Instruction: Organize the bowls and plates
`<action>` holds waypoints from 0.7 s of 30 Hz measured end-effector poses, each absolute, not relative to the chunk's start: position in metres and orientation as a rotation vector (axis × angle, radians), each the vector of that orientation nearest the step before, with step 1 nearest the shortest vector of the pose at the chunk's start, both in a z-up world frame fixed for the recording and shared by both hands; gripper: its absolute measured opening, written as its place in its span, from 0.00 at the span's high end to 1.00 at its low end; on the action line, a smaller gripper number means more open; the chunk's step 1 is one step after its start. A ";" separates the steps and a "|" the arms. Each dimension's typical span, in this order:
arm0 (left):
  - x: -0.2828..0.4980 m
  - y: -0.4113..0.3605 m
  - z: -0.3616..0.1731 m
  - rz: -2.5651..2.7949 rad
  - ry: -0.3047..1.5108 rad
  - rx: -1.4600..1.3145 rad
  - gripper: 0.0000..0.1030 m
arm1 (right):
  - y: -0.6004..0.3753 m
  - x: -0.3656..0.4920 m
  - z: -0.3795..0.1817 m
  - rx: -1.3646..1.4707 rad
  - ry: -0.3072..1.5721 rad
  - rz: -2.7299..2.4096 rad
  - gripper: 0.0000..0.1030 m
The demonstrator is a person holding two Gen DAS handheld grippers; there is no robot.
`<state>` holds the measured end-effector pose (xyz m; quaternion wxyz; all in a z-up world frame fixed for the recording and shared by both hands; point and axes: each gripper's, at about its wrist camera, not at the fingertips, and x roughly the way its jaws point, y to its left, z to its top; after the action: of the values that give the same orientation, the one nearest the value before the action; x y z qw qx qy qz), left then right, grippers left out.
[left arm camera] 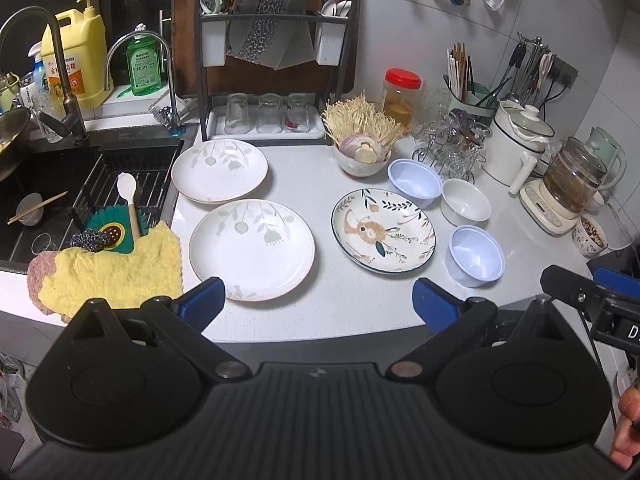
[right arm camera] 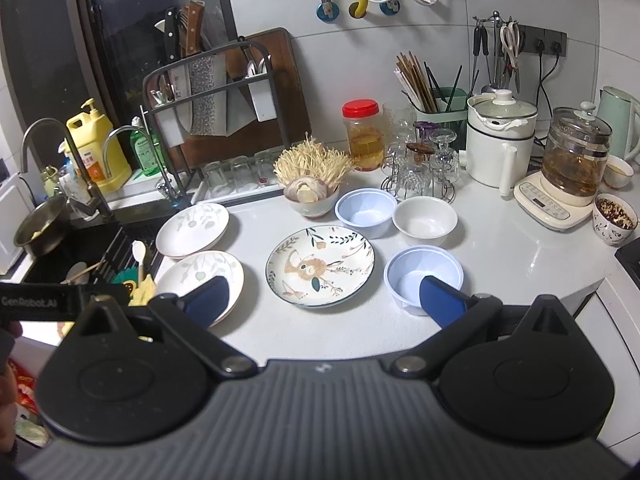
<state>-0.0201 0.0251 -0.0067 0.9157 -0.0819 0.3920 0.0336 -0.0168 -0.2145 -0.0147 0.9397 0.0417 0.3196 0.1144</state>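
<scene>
Two white leaf-print plates lie on the white counter, the near one and the far one. A rabbit-pattern plate lies in the middle. Beside it stand a far blue bowl, a white bowl and a near blue bowl. My left gripper is open and empty at the counter's front edge. My right gripper is open and empty, above the front edge.
A sink with a rack, spatula and cloths lies left. A bowl of mushrooms and onion, a jar, a glass stand, a white pot and a glass kettle crowd the back and right.
</scene>
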 end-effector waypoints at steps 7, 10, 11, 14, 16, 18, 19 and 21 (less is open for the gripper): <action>-0.017 0.026 -0.005 0.070 0.817 -0.165 0.02 | -0.213 -0.018 -0.015 0.089 0.661 0.231 0.00; -0.018 0.025 -0.005 0.074 0.820 -0.161 0.02 | -0.212 -0.017 -0.015 0.085 0.662 0.233 0.00; -0.017 0.025 -0.005 0.074 0.825 -0.158 0.02 | -0.212 -0.017 -0.016 0.087 0.663 0.231 0.00; -0.020 0.023 -0.005 0.083 0.830 -0.147 0.02 | -0.211 -0.015 -0.018 0.094 0.675 0.232 0.00; -0.020 0.025 -0.006 0.091 0.834 -0.159 0.02 | -0.206 -0.014 -0.018 0.077 0.676 0.243 0.00; -0.021 0.027 -0.006 0.101 0.832 -0.168 0.02 | -0.204 -0.014 -0.018 0.068 0.672 0.255 0.00; -0.022 0.027 -0.006 0.106 0.831 -0.170 0.02 | -0.204 -0.014 -0.018 0.066 0.675 0.258 0.00; -0.023 0.028 -0.005 0.115 0.828 -0.177 0.02 | -0.206 -0.012 -0.020 0.070 0.684 0.261 0.00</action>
<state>-0.0233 0.0284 -0.0053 0.9102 -0.0857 0.4014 0.0558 -0.0121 -0.2059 -0.0200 0.9331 0.0341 0.3344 0.1275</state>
